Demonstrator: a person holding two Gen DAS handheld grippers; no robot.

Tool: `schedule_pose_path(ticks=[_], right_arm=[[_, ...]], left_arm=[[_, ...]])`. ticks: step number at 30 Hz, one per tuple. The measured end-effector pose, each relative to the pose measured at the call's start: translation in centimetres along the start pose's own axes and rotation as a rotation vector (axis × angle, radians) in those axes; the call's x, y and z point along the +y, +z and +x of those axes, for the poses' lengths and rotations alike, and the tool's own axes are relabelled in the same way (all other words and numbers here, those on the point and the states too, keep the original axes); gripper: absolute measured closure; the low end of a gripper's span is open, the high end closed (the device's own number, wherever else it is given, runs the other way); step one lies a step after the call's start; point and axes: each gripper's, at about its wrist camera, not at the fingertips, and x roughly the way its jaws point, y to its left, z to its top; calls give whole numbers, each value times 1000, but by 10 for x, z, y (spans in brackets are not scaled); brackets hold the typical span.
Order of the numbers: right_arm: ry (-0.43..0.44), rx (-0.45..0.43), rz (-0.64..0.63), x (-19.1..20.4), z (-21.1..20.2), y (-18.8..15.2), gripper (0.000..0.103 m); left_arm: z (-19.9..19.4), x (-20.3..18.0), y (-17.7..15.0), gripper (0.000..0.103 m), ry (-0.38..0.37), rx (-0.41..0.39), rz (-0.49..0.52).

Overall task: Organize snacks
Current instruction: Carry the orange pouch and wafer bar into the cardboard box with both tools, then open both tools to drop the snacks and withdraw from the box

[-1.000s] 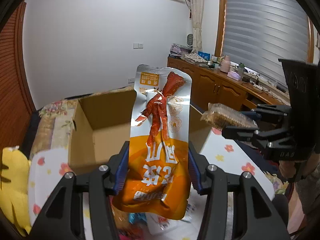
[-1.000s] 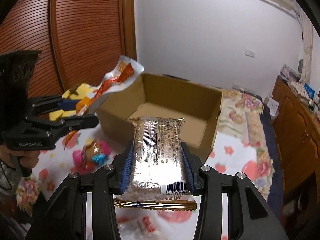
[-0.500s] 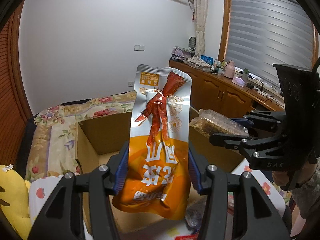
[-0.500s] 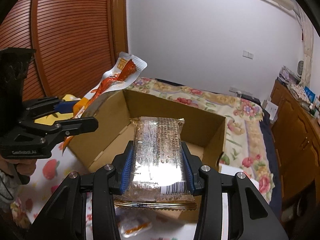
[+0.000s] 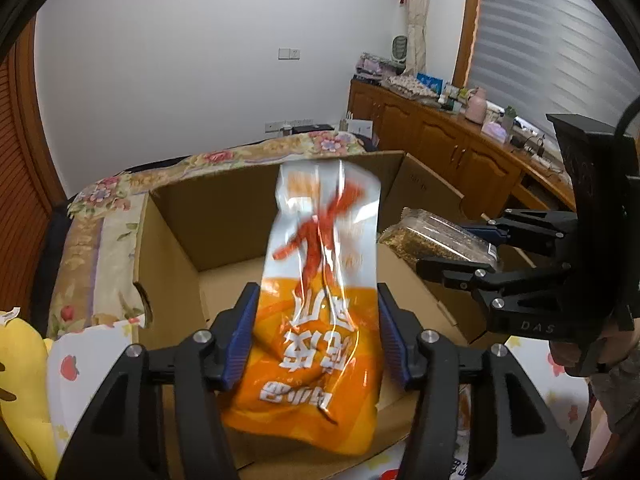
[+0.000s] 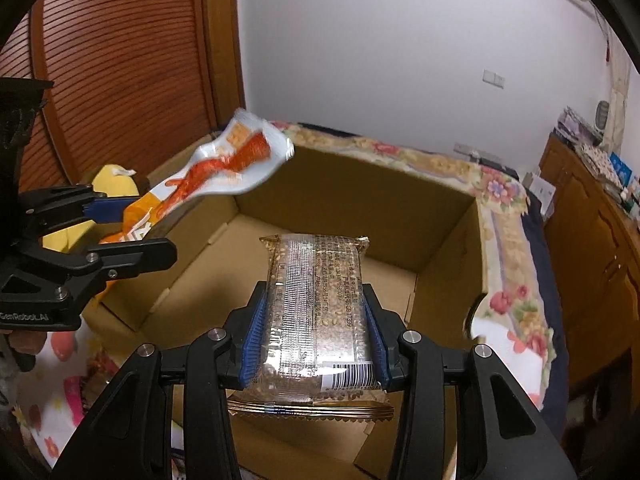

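Observation:
My left gripper (image 5: pixel 316 328) stands wider than the orange and silver snack pouch (image 5: pixel 320 300), which looks blurred and loose between the jaws over the open cardboard box (image 5: pixel 172 264). The pouch (image 6: pixel 224 164) and left gripper (image 6: pixel 132 232) also show in the right wrist view, at the box's left wall. My right gripper (image 6: pixel 316 336) is shut on a clear pack of grain bars (image 6: pixel 320 292) above the box floor (image 6: pixel 440 224). The right gripper (image 5: pixel 472 252) and its pack (image 5: pixel 432 240) show in the left wrist view, over the box's right side.
The box sits on a bed with a floral cover (image 6: pixel 516 308). A yellow plush toy (image 5: pixel 20 368) lies left of the box. Loose snack packets (image 6: pixel 80 384) lie on the cover near the front. Wooden cabinets (image 5: pixel 460 152) line the right wall.
Both grippers moved forward and down over the box. The left jaws have spread and the pouch is slipping and blurred. The right gripper still holds its pack.

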Motion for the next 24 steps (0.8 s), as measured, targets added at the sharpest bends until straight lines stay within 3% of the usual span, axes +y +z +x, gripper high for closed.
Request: schedule_pose_path(ticks=[7, 9, 11, 17, 18, 24], right_arm=[[7, 49, 41, -3, 9, -11, 52], [9, 36, 50, -2, 3, -12, 36], [20, 23, 63, -1, -6, -11, 31], [8, -28, 93, 8, -48, -11, 31], [6, -43, 100, 12, -59, -15, 31], [2, -96, 156, 32, -117, -61, 31]], left_arm=[[-13, -5, -9, 41, 21, -13, -21], [-22, -5, -11, 40, 16, -23, -18], [-35, -7, -15, 39, 10, -38, -13], [-76, -14, -29, 31, -14, -66, 1], [-82, -15, -32, 24, -12, -74, 6], [-121, -19, -57, 20, -19, -105, 26]])
